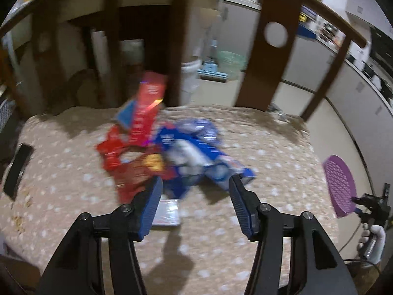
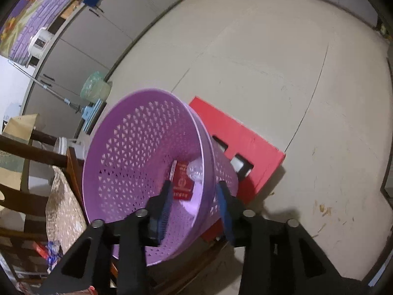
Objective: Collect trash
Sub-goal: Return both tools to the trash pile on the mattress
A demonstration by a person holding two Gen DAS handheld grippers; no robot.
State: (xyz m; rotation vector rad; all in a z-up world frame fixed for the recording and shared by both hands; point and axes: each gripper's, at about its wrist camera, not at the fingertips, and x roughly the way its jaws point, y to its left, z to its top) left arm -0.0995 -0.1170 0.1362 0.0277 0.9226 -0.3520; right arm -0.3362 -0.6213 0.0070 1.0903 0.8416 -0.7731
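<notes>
Two sets of tongs work here. The left gripper point(image 1: 196, 180) hangs with jaws apart and nothing between them, just short of a blurred heap of red and blue snack wrappers point(image 1: 169, 152); its tall red packet point(image 1: 147, 108) runs lengthwise away from the tips. The heap lies on a beige spotted cloth point(image 1: 258, 147), with dark wooden chair backs point(image 1: 267, 56) beyond. The right gripper point(image 2: 195, 186) is clamped on the rim of a purple perforated plastic basket point(image 2: 137, 152), tipped mouth toward the camera, a red carton point(image 2: 182, 180) inside. Past it stand a red plastic stool point(image 2: 248, 145) and the grey floor point(image 2: 282, 61).
</notes>
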